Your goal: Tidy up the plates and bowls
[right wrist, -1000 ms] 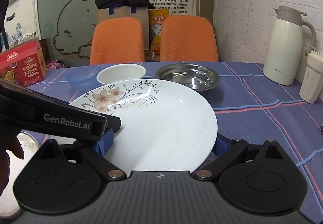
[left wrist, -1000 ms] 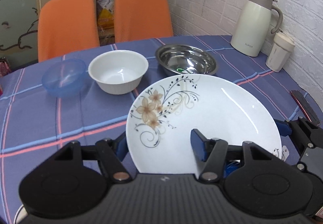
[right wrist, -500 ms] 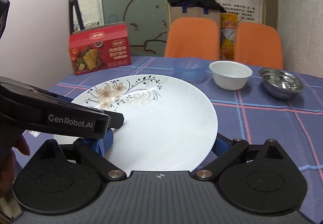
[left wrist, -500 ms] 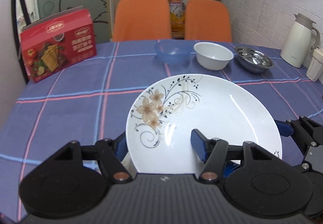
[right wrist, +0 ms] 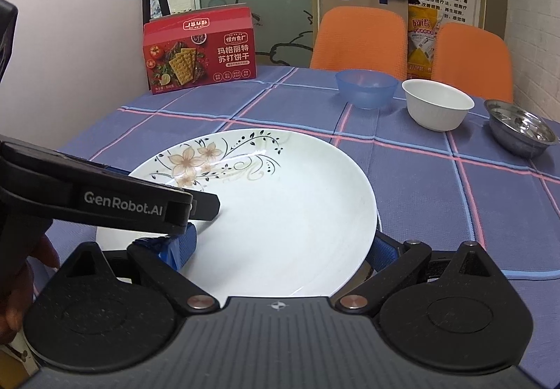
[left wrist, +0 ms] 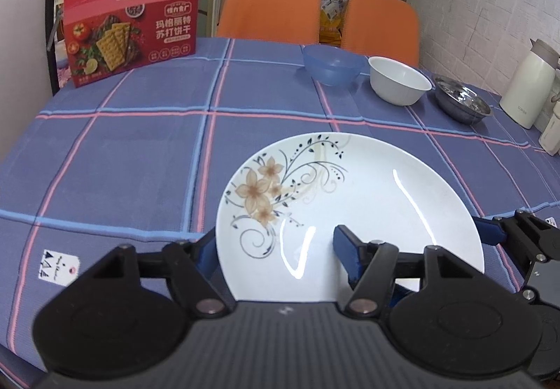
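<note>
A white plate (left wrist: 367, 207) with a brown flower pattern hangs over the blue checked tablecloth. My left gripper (left wrist: 276, 249) is shut on its near rim, one blue pad on top and the other beneath. My right gripper (right wrist: 280, 245) is shut on the same plate (right wrist: 280, 200) from the right side, and its body (left wrist: 525, 238) shows at the plate's right edge. At the back right stand a blue plastic bowl (left wrist: 332, 68), a white bowl (left wrist: 399, 84) and a steel bowl (left wrist: 462, 103) in a row.
A red cracker box (left wrist: 129, 39) stands at the table's back left. Two orange chairs (left wrist: 269, 7) are behind the table. A white thermos jug (left wrist: 528, 88) and a cup (left wrist: 551, 137) sit at the far right by the brick wall. A hand (right wrist: 21, 287) holds the left gripper.
Both grippers have carried the plate to the left, away from the bowls. The bowls now sit far to the right and the red box has come into view.
</note>
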`<state>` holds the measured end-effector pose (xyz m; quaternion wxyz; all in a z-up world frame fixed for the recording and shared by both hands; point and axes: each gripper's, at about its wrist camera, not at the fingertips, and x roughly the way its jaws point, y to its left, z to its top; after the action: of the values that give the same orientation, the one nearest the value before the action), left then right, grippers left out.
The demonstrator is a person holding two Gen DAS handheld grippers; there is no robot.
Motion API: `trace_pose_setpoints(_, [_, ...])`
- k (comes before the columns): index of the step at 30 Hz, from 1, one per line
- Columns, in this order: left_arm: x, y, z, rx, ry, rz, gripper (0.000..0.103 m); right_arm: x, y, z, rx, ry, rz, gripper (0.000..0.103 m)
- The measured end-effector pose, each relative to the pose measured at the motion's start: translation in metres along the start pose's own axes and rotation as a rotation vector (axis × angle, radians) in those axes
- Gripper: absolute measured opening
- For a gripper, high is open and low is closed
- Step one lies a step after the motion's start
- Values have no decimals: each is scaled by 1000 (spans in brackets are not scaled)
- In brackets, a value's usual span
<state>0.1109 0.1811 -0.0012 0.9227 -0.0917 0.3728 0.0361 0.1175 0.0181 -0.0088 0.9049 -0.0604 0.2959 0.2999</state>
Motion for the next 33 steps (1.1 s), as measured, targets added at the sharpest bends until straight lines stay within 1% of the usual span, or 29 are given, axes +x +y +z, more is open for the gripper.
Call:
trace_pose_setpoints(1, [-1, 0, -1, 2, -2, -7, 69, 0, -2, 0, 12, 2, 6, 87])
trace_pose_setpoints(2, [-2, 0, -1, 1, -14, -12, 75, -1, -2, 1, 18, 4, 8, 86])
trace_pose_setpoints(3, [-5, 0, -1, 3, -29, -12, 77, -1, -2, 1, 19, 3, 4, 86])
trace_pose_setpoints(5, [-11, -2, 1, 22, -61, -9, 79, -3, 0, 1, 7, 2, -12, 86])
trace_pose_setpoints(8, [-16, -4, 5, 33, -87, 1, 83, -4, 5, 1, -5, -1, -38, 87])
trace_pose_setpoints(11, [-18, -4, 9, 20, -102, -8, 89, -1, 11, 1, -59, 18, -62, 88])
trace_pose_setpoints(12, [-19, -4, 9, 19, -106, -8, 90, -1, 11, 1, -72, 23, -63, 88])
trace_pose_setpoints(14, [-20, -5, 10, 21, -112, -5, 90, -4, 5, 2, -51, 20, -58, 86])
trace_pose_setpoints(17, [-20, -4, 11, 16, -113, -9, 90, -8, -3, 3, -24, 11, -94, 86])
trace_pose_setpoints(22, [-18, -9, 13, 9, -106, -18, 90, -6, -5, 0, -7, 34, -51, 87])
trace_pose_setpoints(26, [-17, -14, 13, 24, -105, -15, 91, -6, -6, -1, -46, 37, -39, 87])
trace_pose_setpoints(28, [-16, -17, 14, 26, -101, -16, 91, -11, -12, 0, -23, 14, -27, 87])
trace_pose_setpoints(31, [-13, -24, 16, 42, -99, -17, 91, -24, -28, 2, 20, -38, -51, 87])
trace_pose_setpoints(33, [-10, -31, 19, 53, -96, -24, 92, -29, -40, 2, 39, -48, -76, 87])
